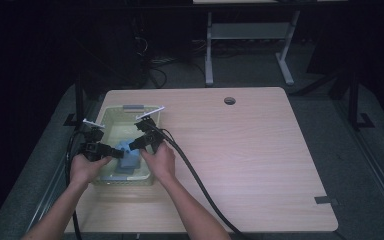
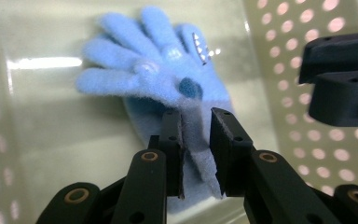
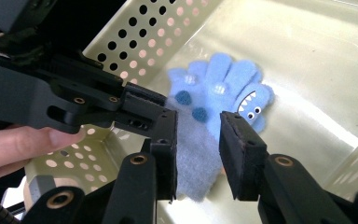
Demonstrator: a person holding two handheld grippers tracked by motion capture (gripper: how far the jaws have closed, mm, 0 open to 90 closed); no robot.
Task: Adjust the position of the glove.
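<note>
A fluffy blue glove (image 1: 128, 156) (image 2: 158, 70) (image 3: 223, 88) with a toothed monster face lies in a pale perforated basket (image 1: 130, 108) (image 2: 307, 28) (image 3: 135, 37). My left gripper (image 1: 117, 152) (image 2: 196, 114) is inside the basket, shut on the glove's cuff, which fills the gap between its jaws. My right gripper (image 1: 133, 144) (image 3: 198, 121) comes in from the other side and stands open around the same cuff, with space left beside its right jaw. More blue fabric lies under the glove.
The basket sits at the left of a light wooden table (image 1: 240, 150), with bare tabletop to its right. A cable hole (image 1: 229, 100) is at the table's far edge, and a tape strip (image 1: 325, 200) lies near the right front corner.
</note>
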